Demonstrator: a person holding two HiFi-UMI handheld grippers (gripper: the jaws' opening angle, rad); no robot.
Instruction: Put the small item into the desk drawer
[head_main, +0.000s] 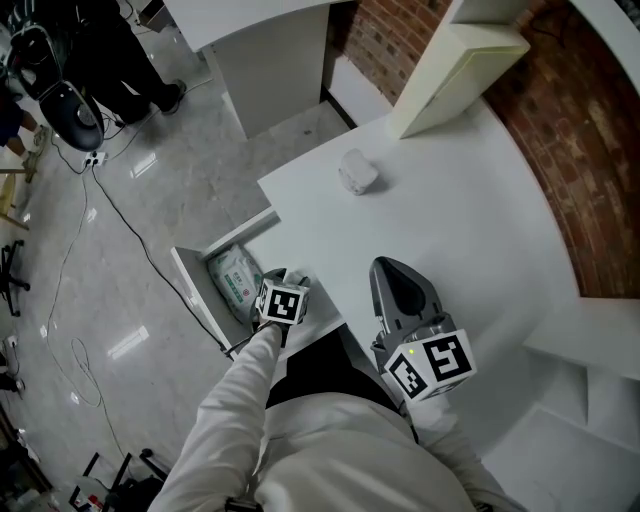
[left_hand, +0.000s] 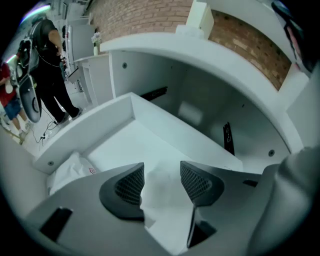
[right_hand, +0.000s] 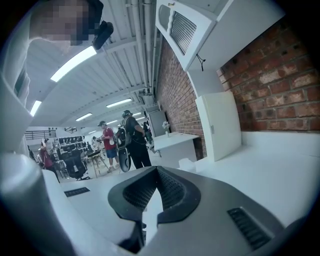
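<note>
1. White drawer (head_main: 190, 275) is standing pulled out from the desk (head_main: 450, 230), so the opening step looks done.
2. The left gripper (left_hand: 162, 174) is hanging over the open drawer, pointing down into it. Its jaws are standing wide apart.
3. A pale, soft-edged small item (left_hand: 162, 200) is showing in the gap between those jaws and a little below them. It is blurred, and neither ribbed pad seems to be pressing on it, so I am judging it let go. I cannot tell whether it is resting on the drawer floor or is just above it.
4. A white-and-green packet (head_main: 235, 280) is already lying in the drawer, off to one side of the jaws and apart from the small item.
5. The right gripper (right_hand: 156, 175) is resting over the desk top with its jaws together and nothing between them.
6. A white crumpled lump (head_main: 357, 172) is sitting on the desk, well apart from both grippers. Whether it also belongs to the task I cannot tell.
7. Judgement: the placing is nearly complete. What is left is lifting the left gripper clear and perhaps pushing the drawer shut.
</note>
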